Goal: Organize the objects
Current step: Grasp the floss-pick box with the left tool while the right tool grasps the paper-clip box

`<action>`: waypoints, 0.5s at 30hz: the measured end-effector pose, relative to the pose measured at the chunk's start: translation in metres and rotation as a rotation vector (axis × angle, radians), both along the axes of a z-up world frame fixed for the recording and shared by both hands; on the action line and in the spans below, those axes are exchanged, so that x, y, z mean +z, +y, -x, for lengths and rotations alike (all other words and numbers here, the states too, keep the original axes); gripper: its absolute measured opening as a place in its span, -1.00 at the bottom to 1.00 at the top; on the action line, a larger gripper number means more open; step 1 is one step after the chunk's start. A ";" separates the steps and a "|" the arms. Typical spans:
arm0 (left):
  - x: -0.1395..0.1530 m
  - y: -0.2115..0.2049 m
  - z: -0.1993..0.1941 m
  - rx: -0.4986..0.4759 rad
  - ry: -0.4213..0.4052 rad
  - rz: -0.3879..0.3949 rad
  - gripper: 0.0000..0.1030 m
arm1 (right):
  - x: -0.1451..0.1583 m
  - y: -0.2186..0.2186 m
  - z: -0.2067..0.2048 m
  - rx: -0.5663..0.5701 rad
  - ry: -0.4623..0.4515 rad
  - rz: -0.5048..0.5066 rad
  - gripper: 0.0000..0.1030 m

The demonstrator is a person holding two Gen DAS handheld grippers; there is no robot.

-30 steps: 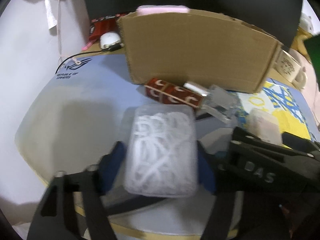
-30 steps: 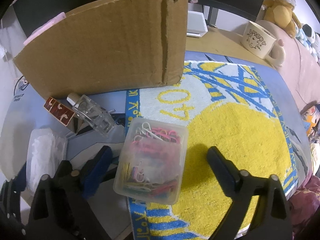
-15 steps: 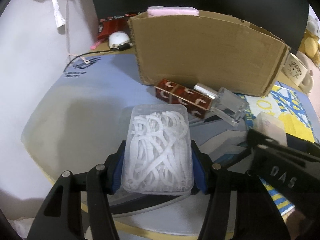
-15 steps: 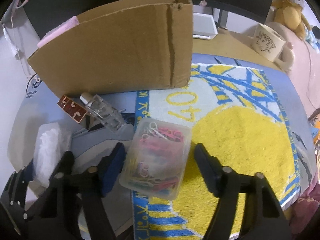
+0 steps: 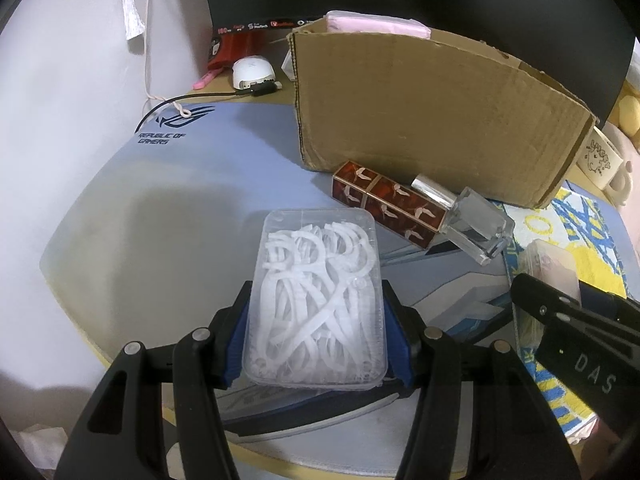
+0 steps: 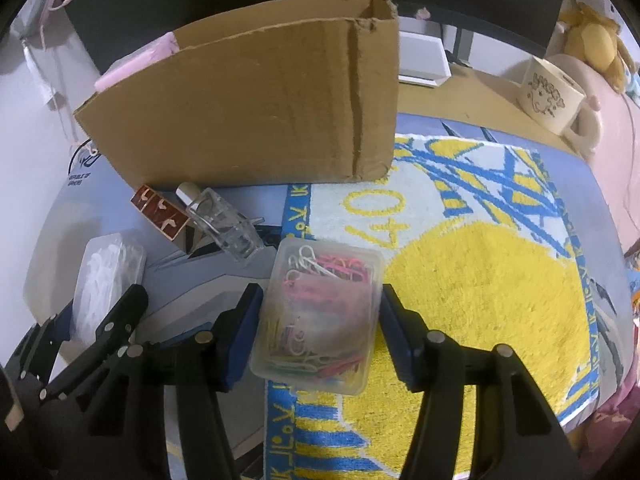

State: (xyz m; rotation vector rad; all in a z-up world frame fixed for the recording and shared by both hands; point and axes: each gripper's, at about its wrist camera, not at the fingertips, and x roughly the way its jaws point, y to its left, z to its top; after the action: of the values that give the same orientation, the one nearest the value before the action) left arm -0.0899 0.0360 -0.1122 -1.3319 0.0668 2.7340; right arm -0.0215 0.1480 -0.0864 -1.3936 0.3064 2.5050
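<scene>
My left gripper (image 5: 316,340) is shut on a clear box of white floss picks (image 5: 316,300), its blue pads pressing both long sides; the box also shows in the right wrist view (image 6: 108,280). My right gripper (image 6: 318,336) has closed on a clear box of coloured paper clips (image 6: 320,312) lying on the edge of a yellow and blue towel (image 6: 480,288); both pads touch its sides. A brown cardboard box (image 5: 432,116) stands behind, also in the right wrist view (image 6: 256,112).
A red patterned box (image 5: 384,204) and a clear glass bottle (image 5: 468,224) lie in front of the cardboard box. A cream mug (image 6: 552,92) stands at the back right. A white mouse (image 5: 252,74) and cable lie at the back left. A blue desk mat (image 5: 160,208) covers the table.
Both grippers have closed in: the left onto the floss pick box, the right from wide open onto the paper clip box. Both moved forward slightly.
</scene>
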 end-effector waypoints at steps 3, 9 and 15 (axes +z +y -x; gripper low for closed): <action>0.000 0.000 0.000 -0.003 0.000 0.010 0.10 | 0.001 -0.002 0.001 0.005 0.005 -0.010 0.21; 0.000 0.001 0.000 0.000 0.005 0.016 0.10 | 0.000 -0.004 0.001 0.002 0.011 0.009 0.21; 0.000 0.004 -0.001 0.003 0.023 0.044 0.10 | 0.001 -0.008 0.001 0.018 0.024 0.025 0.21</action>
State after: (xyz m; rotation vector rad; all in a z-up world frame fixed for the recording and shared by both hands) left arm -0.0893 0.0404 -0.1126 -1.3126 0.1282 2.7660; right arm -0.0229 0.1396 -0.0853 -1.3828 0.3331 2.5424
